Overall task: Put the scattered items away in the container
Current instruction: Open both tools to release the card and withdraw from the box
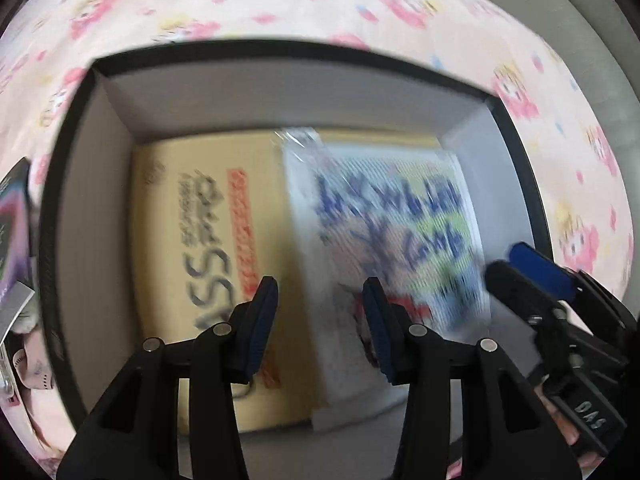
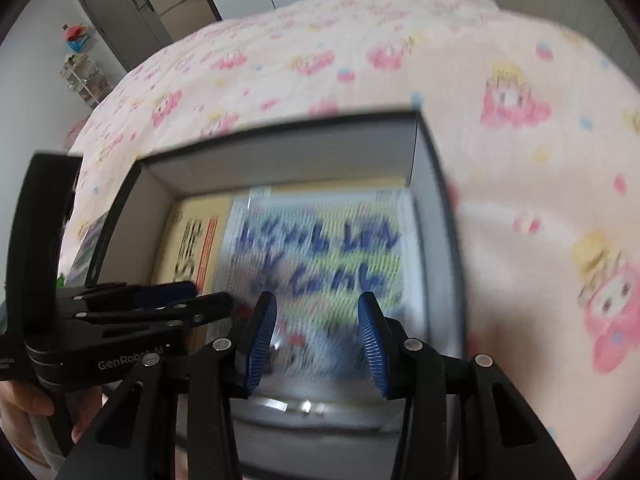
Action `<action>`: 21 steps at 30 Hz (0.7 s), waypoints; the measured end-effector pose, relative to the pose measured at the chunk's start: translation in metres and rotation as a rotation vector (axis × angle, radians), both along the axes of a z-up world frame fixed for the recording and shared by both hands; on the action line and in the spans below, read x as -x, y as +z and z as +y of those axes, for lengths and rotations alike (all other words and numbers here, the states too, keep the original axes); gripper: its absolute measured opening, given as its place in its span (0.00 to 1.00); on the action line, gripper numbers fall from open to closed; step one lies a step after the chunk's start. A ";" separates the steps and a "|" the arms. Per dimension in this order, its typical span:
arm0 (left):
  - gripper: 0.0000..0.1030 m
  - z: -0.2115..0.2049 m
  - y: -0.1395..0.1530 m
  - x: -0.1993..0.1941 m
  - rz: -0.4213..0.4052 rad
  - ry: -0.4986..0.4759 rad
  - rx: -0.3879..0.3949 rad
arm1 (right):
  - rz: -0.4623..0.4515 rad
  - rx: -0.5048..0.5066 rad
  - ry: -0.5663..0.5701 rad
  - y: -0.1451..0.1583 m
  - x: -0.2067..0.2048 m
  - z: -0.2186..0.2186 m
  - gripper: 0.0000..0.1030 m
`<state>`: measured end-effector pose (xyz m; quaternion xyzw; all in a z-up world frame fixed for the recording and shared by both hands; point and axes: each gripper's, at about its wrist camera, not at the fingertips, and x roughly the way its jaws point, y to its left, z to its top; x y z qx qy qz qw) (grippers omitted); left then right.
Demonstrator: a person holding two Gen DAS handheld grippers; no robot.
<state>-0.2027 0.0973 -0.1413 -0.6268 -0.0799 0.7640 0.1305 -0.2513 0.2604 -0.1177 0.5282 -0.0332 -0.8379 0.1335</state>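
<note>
Box (image 1: 92,216) fills my left wrist view, open-topped, dark-rimmed, grey inside, sitting on a bed with a pink-print sheet (image 1: 280,4). Two flat items already lie on its floor: a yellow book (image 1: 192,240) at left, and a plastic-wrapped pack (image 1: 384,240) with blue lettering overlapping it at right. The pack is badly blurred; I cannot tell if it has settled. My left claw (image 1: 320,320) hangs over the box, jaws about half apart, nothing between them. At the left frame edge, outside the box, I see a few loose things (image 1: 16,248) on the bed: something dark and purple, some pinkish bits. Too cropped to name.

Right wrist view: same box (image 2: 436,208), same two items, pack (image 2: 320,256) on the near right side, book (image 2: 188,240) peeking out at left. My right claw (image 2: 318,336) is above the pack, jaws part open and empty; pads clear of the wrap. The left claw (image 2: 160,300) shows side-on at left.

My read: two items are in, both claws are free, and the strays by the box's left side are still to fetch. How many remain, I cannot say.
</note>
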 end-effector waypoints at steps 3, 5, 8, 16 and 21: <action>0.39 -0.016 0.000 0.011 0.025 0.050 -0.024 | 0.014 0.011 0.016 0.009 0.022 -0.001 0.37; 0.35 -0.018 0.004 0.018 0.060 0.086 -0.034 | 0.004 -0.019 -0.007 0.008 0.035 0.000 0.37; 0.34 -0.011 0.003 0.029 0.086 0.112 -0.043 | -0.026 -0.023 -0.026 -0.001 0.049 0.003 0.37; 0.34 0.025 -0.016 0.108 0.020 0.107 0.031 | -0.051 -0.157 0.000 -0.025 0.047 -0.009 0.38; 0.34 0.032 -0.016 0.093 -0.015 0.022 0.040 | -0.042 -0.158 -0.032 -0.020 0.041 -0.004 0.38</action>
